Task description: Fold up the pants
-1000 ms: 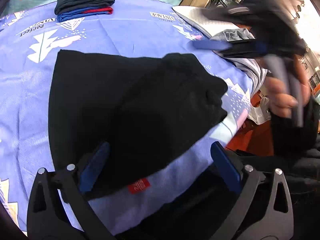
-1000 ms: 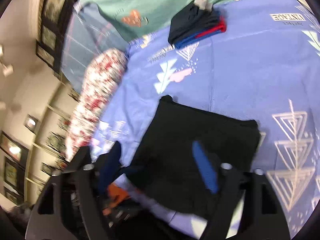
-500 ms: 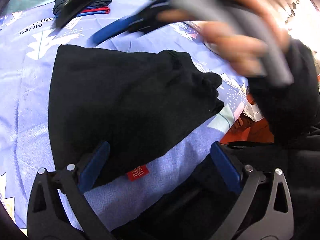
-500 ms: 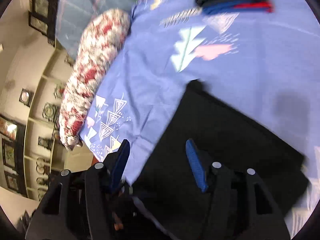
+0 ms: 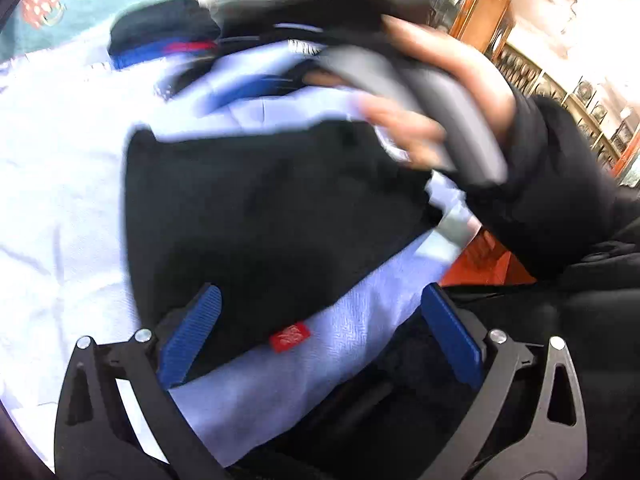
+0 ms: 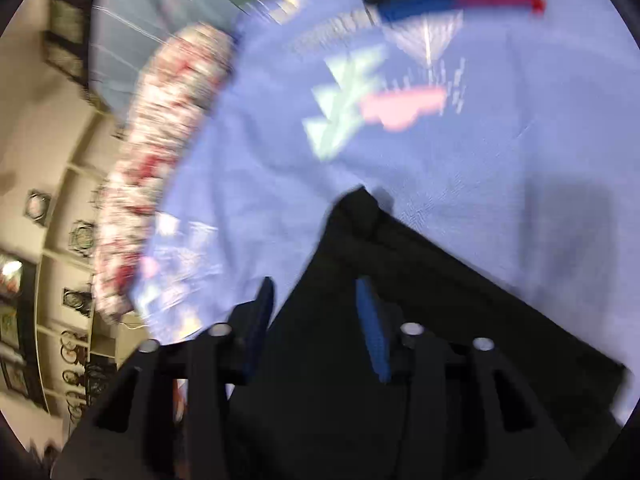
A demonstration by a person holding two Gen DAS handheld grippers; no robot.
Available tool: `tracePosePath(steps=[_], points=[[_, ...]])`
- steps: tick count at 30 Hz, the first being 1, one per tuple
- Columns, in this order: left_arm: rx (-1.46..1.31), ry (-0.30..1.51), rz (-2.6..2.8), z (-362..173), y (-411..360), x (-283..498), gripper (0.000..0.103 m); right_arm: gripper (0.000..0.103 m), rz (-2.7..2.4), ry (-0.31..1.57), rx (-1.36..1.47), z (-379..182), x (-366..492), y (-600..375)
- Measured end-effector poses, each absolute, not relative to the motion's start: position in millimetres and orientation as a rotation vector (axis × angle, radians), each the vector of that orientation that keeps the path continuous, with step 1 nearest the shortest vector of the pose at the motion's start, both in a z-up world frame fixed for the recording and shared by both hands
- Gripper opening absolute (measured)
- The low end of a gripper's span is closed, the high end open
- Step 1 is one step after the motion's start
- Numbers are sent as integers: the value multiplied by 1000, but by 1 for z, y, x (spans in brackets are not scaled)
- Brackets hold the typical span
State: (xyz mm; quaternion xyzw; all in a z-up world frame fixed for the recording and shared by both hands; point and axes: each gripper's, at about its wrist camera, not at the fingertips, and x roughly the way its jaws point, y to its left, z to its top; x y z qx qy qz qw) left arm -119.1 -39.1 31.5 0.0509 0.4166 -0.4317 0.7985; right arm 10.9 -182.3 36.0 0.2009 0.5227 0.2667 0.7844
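left gripper (image 5: 318, 336): fingers wide apart, holding nothing, over the near edge of the black pants (image 5: 260, 216)
right gripper (image 6: 316, 320): fingers partly apart, nothing clamped, over the pants' (image 6: 420, 320) left corner; blurred
right hand (image 5: 436, 92): wraps the gray handle above the pants' far edge, blurred
pants: folded flat near the bed's front edge, red tag (image 5: 290, 337) at the hem
bed sheet (image 6: 500, 152): light blue, tree print
folded clothes stack (image 5: 164, 36): far edge of the bed
floral bolster (image 6: 160, 148): along the bed's left edge
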Motion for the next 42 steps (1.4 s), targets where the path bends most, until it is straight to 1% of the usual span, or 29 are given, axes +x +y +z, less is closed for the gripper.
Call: tracePosePath(steps=[1, 3, 5, 7, 9, 12, 15, 18, 21, 23, 24, 25, 26, 27, 28, 29, 30, 32, 33, 38, 40, 42], points=[[90, 865, -921, 41, -29, -116, 101, 80, 539, 1065, 398, 59, -11, -207], [20, 849, -893, 54, -4, -96, 101, 102, 381, 965, 355, 87, -51, -261], [-44, 915, -832, 48, 11, -64, 101, 102, 238, 953, 364, 90, -79, -310], [-78, 1013, -772, 29, 17, -33, 101, 102, 170, 1028, 430, 70, -99, -346], [-87, 1115, -768, 4, 6, -8, 101, 102, 185, 1117, 485, 40, -111, -357], [-66, 1216, -827, -21, -23, 8, 101, 102, 274, 1173, 492, 12, -111, -334], [13, 1198, -837, -28, -50, 7, 101, 102, 345, 1213, 458, -5, -96, -302], [25, 1223, -804, -34, -70, 11, 101, 102, 354, 1169, 358, -5, -79, -278], [67, 1238, -766, -34, -82, 13, 100, 102, 313, 1189, 260, -8, -65, -261], [23, 1226, -771, -28, -77, 17, 95, 81, 284, 1207, 209, -7, -63, -254], [1, 1221, -783, -24, -77, 17, 93, 54, 316, 1211, 229, -6, -65, -255], [-35, 1211, -801, -19, -74, 14, 91, 41, 346, 1198, 253, -1, -71, -259], [-84, 1206, -820, -15, -70, 13, 89, 38, 359, 1174, 246, 3, -78, -262], [-123, 1204, -829, -13, -64, 12, 81, 35, 371, 1144, 219, 8, -84, -260], [-176, 1205, -830, -13, -57, 12, 76, 34, 372, 1124, 206, 10, -87, -259], [-202, 1208, -825, -13, -53, 12, 68, 33, 373, 1109, 208, 10, -90, -260], [-215, 1204, -808, -12, -50, 13, 55, 32, 375, 1099, 228, 11, -91, -263], [-217, 1185, -797, -7, -39, 11, 39, 31, 380, 1079, 264, 15, -92, -267], [-227, 1168, -805, 0, -37, 11, 34, 31, 386, 1059, 273, 21, -93, -269], [-97, 1081, -820, 26, -56, 4, 33, 30, 415, 950, 232, 59, -97, -267], [-71, 1115, -794, 16, -59, 11, 35, 30, 400, 946, 193, 63, -91, -266], [-49, 1168, -770, -2, -55, 23, 41, 30, 389, 993, 212, 50, -83, -269]])
